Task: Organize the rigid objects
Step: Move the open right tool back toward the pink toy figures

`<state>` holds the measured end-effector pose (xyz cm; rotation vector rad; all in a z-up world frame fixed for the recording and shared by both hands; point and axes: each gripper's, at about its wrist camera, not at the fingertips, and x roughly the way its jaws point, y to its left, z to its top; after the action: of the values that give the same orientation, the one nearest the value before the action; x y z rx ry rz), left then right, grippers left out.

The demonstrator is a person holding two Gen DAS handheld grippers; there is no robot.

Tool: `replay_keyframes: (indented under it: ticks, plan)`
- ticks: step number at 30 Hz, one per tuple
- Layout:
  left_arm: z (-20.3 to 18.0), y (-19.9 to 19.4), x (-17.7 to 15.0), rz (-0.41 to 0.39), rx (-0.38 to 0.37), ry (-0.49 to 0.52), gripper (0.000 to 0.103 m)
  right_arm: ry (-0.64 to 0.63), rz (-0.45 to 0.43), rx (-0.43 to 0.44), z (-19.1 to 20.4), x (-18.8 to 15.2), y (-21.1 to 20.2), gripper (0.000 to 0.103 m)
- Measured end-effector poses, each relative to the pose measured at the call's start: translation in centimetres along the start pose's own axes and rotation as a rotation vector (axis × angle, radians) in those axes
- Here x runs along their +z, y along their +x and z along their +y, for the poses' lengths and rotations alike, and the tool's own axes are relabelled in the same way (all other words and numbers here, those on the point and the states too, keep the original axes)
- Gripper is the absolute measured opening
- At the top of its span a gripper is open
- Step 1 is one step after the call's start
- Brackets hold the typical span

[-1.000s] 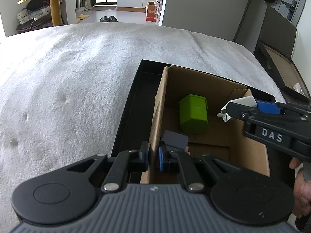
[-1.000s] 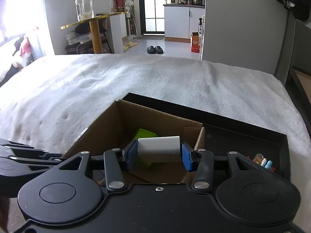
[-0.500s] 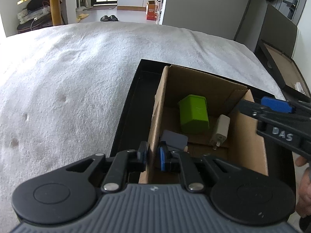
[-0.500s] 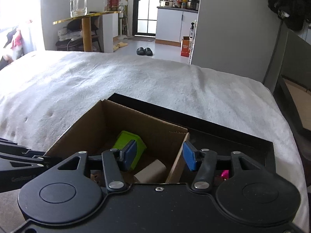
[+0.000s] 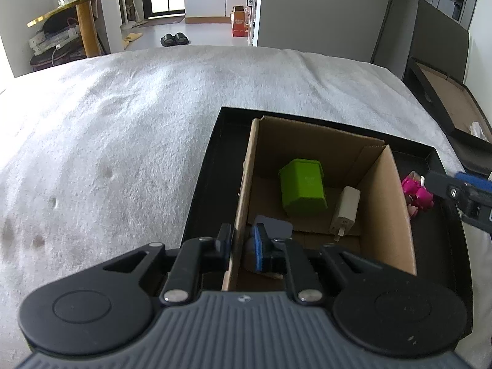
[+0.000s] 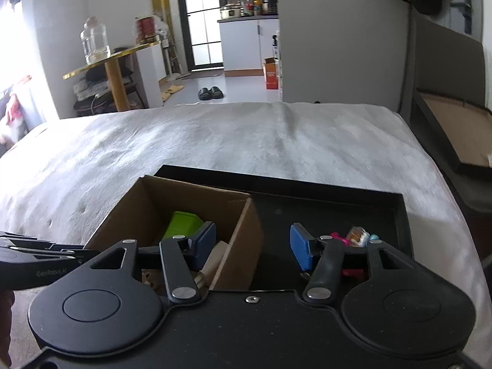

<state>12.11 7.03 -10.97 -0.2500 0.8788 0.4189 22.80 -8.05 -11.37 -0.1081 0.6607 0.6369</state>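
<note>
Left gripper (image 5: pixel 241 246): jaws pinching the near-left wall of the cardboard box (image 5: pixel 390 212), bracing it; thin card, so it will flex if squeezed or pulled hard. Right gripper (image 6: pixel 252 247): jaws spread wide, nothing between them, straddling the box's right wall. Inside the box: grey flat piece (image 5: pixel 276 227) nearest, white charger (image 5: pixel 346 212) leaning on the right wall with prongs toward the near side, green bin-shaped container (image 5: pixel 303 186) farther in. All look like light, hard plastic, smooth, likely slippery; I'd grip across flat sides, not corners. Right of the box in the black tray (image 6: pixel 338 206): pink pieces (image 5: pixel 416 192) and small capsule-like bits (image 6: pixel 359 236), tiny and easy to scatter, probably next; take one at a time, pinching across the widest part. Tray sits on the bed (image 5: pixel 123 153), soft under load.
</note>
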Motion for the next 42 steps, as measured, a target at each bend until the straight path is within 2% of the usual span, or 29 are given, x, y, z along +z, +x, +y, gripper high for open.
replay_keyframes:
  ticks: [2,5,7,10,16,21,29,42]
  plan:
    - [-0.1,-0.1,0.2,-0.002,0.002,-0.001,0.017,0.015,-0.002,-0.012,-0.7,-0.3,-0.1,0.062]
    - [-0.4,-0.2,0.3,0.002,0.014,0.003,0.027,0.032,-0.004,-0.023,-1.6,-0.7,-0.4,0.072]
    - [-0.8,-0.2,0.5,0.006,0.032,0.007,0.039,0.038,-0.01,-0.034,-2.2,-1.0,-0.7,0.082]
    - [-1.2,-0.2,0.6,0.006,0.046,0.019,0.05,0.051,-0.01,-0.043,-3.0,-1.2,-0.9,0.091]
    - [-2.1,-0.3,0.9,0.005,0.059,0.042,0.066,0.061,-0.002,-0.057,-4.3,-1.5,-1.2,0.095]
    - [-2.8,-0.2,0.9,0.008,0.066,0.059,0.071,0.064,0.005,-0.061,-5.0,-1.9,-1.4,0.098]
    - [-3.3,0.2,0.7,0.018,0.086,0.075,0.073,0.104,0.039,-0.055,-6.6,-3.6,-0.5,0.097]
    - [-3.6,1.7,0.5,0.058,0.119,0.085,0.074,0.135,0.157,0.032,-6.7,-6.4,2.8,0.076]
